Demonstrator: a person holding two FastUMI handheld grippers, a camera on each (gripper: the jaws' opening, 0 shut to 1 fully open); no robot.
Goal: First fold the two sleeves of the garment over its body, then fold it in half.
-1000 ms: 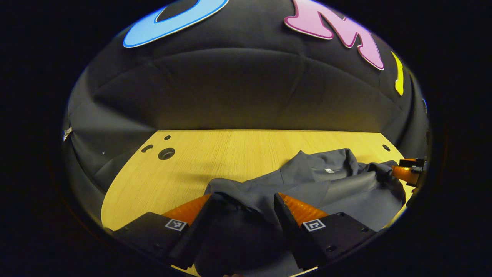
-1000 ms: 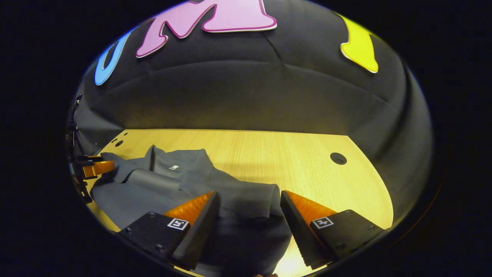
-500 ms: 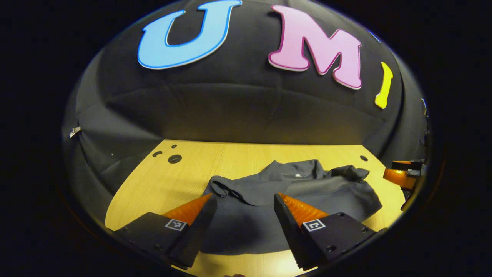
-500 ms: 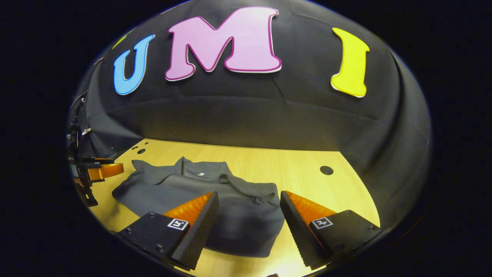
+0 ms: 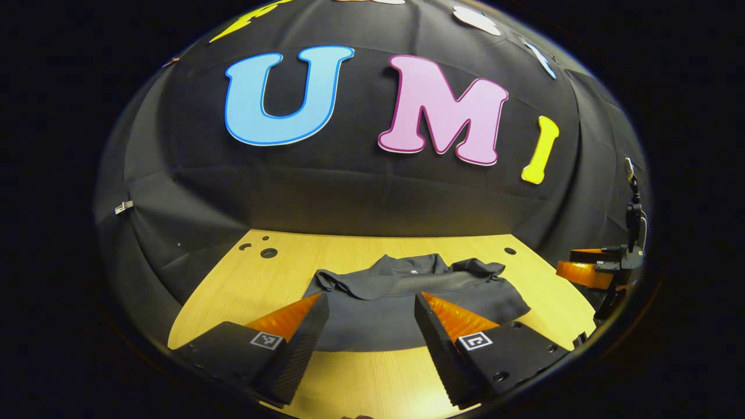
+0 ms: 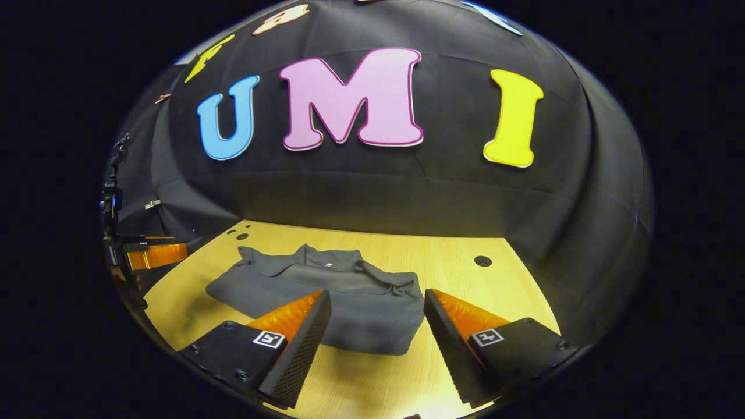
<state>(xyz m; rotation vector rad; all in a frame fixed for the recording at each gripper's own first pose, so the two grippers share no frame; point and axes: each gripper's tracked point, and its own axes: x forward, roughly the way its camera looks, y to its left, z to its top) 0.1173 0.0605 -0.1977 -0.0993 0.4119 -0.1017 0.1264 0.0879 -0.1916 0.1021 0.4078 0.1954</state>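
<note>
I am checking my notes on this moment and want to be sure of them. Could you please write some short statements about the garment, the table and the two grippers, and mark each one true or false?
1. The grey garment lies folded on the wooden table. True.
2. The right gripper is shut on the garment. False: its fingers stand apart, with nothing pinched between them.
3. The left gripper is open. True.
4. The garment hangs over the table's near edge. False: bare wood shows between the garment and the near edge.
5. The table has round holes in its top. True: one shows to the right of the garment.
6. The garment is bright red. False: it is dark grey.
</note>
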